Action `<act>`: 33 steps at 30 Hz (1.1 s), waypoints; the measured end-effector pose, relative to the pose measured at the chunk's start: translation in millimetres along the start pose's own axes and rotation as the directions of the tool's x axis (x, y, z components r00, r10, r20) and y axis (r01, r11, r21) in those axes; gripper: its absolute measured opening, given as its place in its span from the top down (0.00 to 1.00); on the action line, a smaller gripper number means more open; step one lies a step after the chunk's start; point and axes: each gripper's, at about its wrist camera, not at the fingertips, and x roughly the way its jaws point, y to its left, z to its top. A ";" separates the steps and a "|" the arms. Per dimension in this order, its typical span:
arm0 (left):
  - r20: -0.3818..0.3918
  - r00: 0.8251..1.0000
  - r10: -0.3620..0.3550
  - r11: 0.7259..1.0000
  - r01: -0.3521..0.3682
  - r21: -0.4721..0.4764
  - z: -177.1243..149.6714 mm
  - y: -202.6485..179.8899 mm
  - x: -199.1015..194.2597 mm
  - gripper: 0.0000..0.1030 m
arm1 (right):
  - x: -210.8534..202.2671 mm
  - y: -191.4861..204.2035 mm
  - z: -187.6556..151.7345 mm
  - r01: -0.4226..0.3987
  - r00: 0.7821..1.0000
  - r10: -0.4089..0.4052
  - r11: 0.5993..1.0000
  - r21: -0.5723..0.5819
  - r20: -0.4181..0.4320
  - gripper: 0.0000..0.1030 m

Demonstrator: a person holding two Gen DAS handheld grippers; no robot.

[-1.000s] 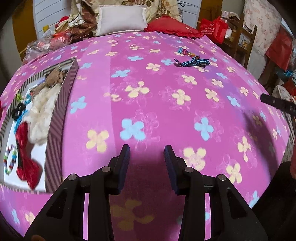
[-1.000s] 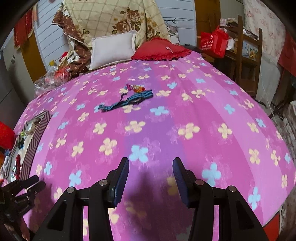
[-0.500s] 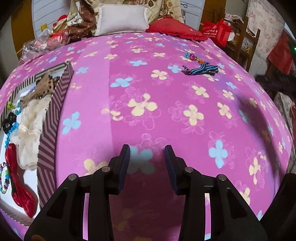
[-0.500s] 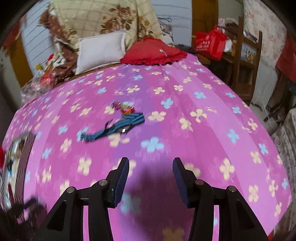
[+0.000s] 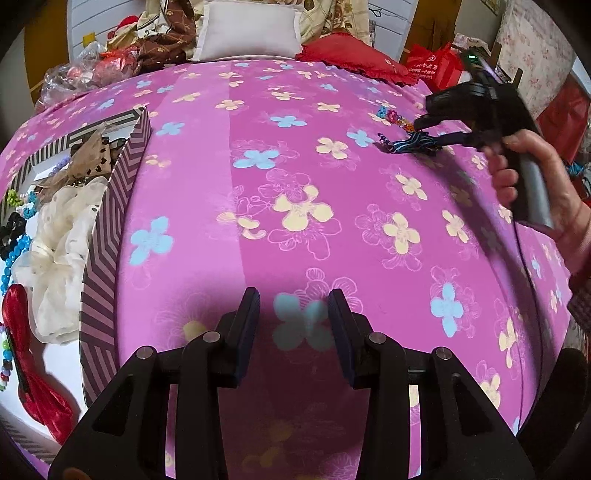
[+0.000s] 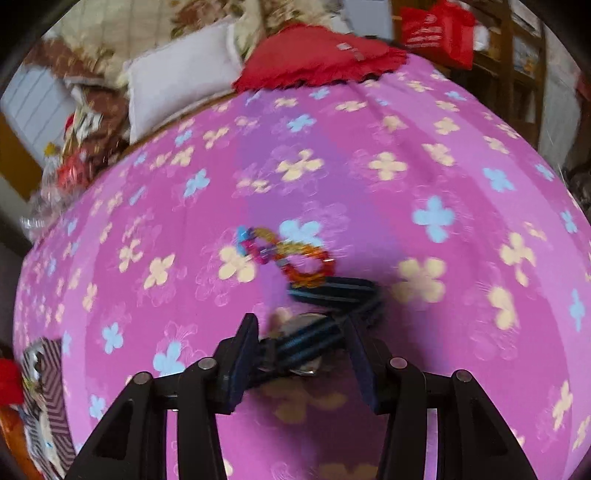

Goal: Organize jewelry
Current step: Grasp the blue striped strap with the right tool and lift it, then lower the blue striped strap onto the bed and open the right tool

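Note:
A blue-and-black striped band (image 6: 328,306) lies on the pink flowered bedspread, with a bead bracelet (image 6: 291,258) of red, orange and blue beads just beyond it. My right gripper (image 6: 301,347) is open, its jaws on either side of the band's near end. In the left wrist view the band (image 5: 413,143) and bracelet (image 5: 393,117) lie at the far right under the right gripper (image 5: 424,129). My left gripper (image 5: 293,321) is open and empty above the bedspread. A striped box (image 5: 110,206) at the left holds a white scrunchie (image 5: 62,236), a red bow (image 5: 33,373) and beads.
A white pillow (image 5: 249,29) and a red cushion (image 5: 351,55) lie at the bed's far end, with clutter and bags at the far left (image 5: 85,74). A red bag (image 5: 436,66) and wooden furniture stand beyond the bed's right edge.
My right gripper has moved forward and down to the striped band, which now sits between its open jaws. The left gripper has drifted forward a little; the box sits further left in view.

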 end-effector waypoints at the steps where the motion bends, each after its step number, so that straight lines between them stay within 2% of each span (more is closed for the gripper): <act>1: 0.000 1.000 -0.001 1.000 0.001 0.000 0.1 0.2 0.0 0.63 | -0.6 8.0 -2.3 0.002 1.000 -0.002 0.999 -0.037 0.012 0.58; 4: 0.003 1.000 0.001 1.000 -0.001 0.004 -0.5 0.3 -0.1 0.63 | -2.9 31.1 -17.9 -0.078 0.997 0.076 0.988 -0.130 -0.023 0.62; 6: 0.004 1.000 0.006 1.000 -0.006 0.005 -1.2 -0.4 -0.2 0.63 | -4.7 47.0 -35.6 -0.150 0.987 0.136 0.971 -0.186 -0.086 0.63; 9: 0.005 1.000 0.014 1.000 -0.014 0.007 -2.9 -2.3 -1.0 0.63 | -11.0 67.6 -69.4 -0.270 0.956 0.230 0.931 -0.246 -0.181 0.63; 10: 0.004 1.000 0.015 1.000 -0.015 0.008 -3.2 -2.9 -1.2 0.63 | -16.9 74.1 -83.8 -0.317 0.940 0.263 0.910 -0.269 -0.219 0.63; 12: 0.000 1.000 0.006 1.000 -0.006 0.005 -4.2 -3.9 -2.4 0.63 | -32.4 77.6 -100.7 -0.370 0.921 0.301 0.877 -0.307 -0.249 0.63; 14: 0.001 1.000 -0.001 1.000 0.001 0.006 -5.1 -4.6 -4.6 0.63 | -54.0 70.0 -103.1 -0.340 0.938 0.291 0.876 -0.341 -0.186 0.62; 15: 0.005 1.000 -0.002 1.000 0.002 0.009 -5.7 -5.7 -6.1 0.63 | -60.9 62.6 -97.1 -0.298 0.954 0.266 0.893 -0.338 -0.141 0.58; 17: 0.012 1.000 -0.003 1.000 0.003 0.016 -6.0 -7.9 -8.3 0.63 | -67.8 39.9 -75.3 -0.151 0.988 0.152 0.944 -0.292 -0.019 0.53; 19: 0.016 1.000 -0.004 1.000 0.003 0.027 -6.6 -10.4 -9.3 0.63 | -60.4 21.1 -55.2 -0.059 0.998 0.066 0.970 -0.237 0.022 0.52; 20: 0.017 1.000 -0.002 1.000 0.002 0.031 -6.5 -11.2 -9.4 0.63 | -49.5 8.1 -41.1 -0.026 0.999 0.029 0.982 -0.189 0.016 0.52; 22: 0.018 1.000 -0.002 0.999 0.002 0.037 -6.8 -12.6 -9.1 0.63 | -34.6 -6.2 -23.6 0.013 1.000 -0.011 0.992 -0.128 0.017 0.52; 25: 0.012 1.000 -0.002 0.999 0.002 0.041 -7.3 -12.8 -7.0 0.63 | -11.3 -19.4 -5.2 0.018 1.000 -0.018 0.999 -0.041 -0.011 0.52; 28: -0.003 1.000 -0.006 0.999 0.006 0.040 -8.4 -12.6 -3.3 0.63 | 5.9 -28.6 7.3 0.056 0.998 -0.056 0.998 0.011 -0.017 0.53; 31: 0.001 1.000 -0.006 0.999 0.006 0.045 -8.4 -13.3 -2.9 0.63 | 9.9 -29.5 11.9 0.022 1.000 -0.022 0.999 0.045 -0.012 0.59; 33: 0.003 1.000 -0.005 0.999 0.005 0.046 -9.0 -13.4 -2.8 0.63 | 10.9 -19.5 11.7 -0.005 1.000 0.005 1.000 0.018 -0.023 0.66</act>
